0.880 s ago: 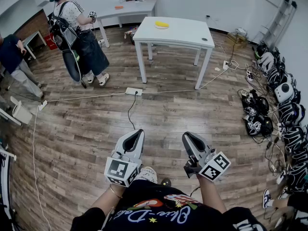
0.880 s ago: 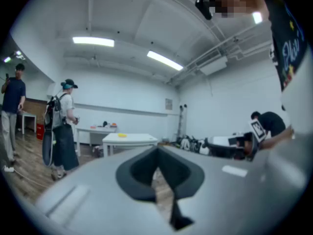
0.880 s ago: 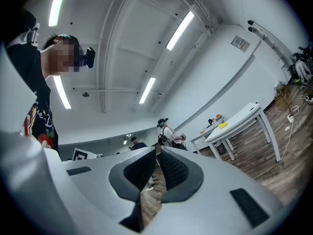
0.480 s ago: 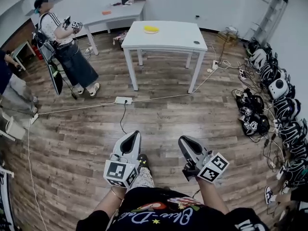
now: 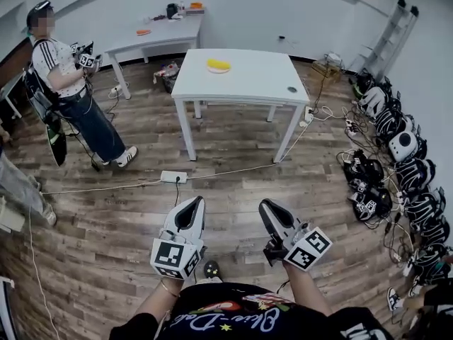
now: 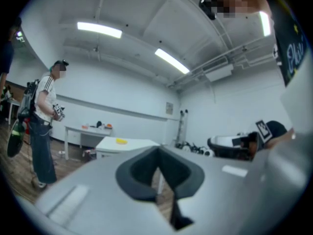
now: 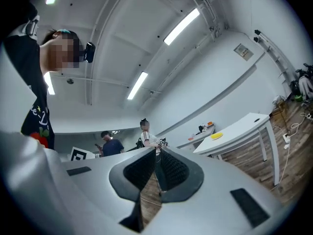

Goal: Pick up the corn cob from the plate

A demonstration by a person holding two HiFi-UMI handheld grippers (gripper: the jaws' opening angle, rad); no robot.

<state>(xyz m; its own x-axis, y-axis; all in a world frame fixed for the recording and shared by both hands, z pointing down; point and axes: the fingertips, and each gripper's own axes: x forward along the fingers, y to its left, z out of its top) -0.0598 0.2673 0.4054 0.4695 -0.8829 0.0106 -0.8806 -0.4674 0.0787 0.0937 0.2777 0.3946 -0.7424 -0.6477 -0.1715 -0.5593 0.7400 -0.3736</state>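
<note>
Corn cob [image 5: 219, 65] lies far ahead of you, on the white desk [image 5: 262, 76]. Your left claw [image 5: 195, 202] and right claw [image 5: 265, 207] are both pressed together and empty. Better walk close first, then spread one claw wide before you reach for it.

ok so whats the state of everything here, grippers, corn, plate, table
left gripper, jaws shut, empty
right gripper, jaws shut, empty
corn cob, lying on the plate, not picked up, far from both grippers
plate, flat on the table, untouched
table, upright
power strip, on the floor, cables running from it
</note>
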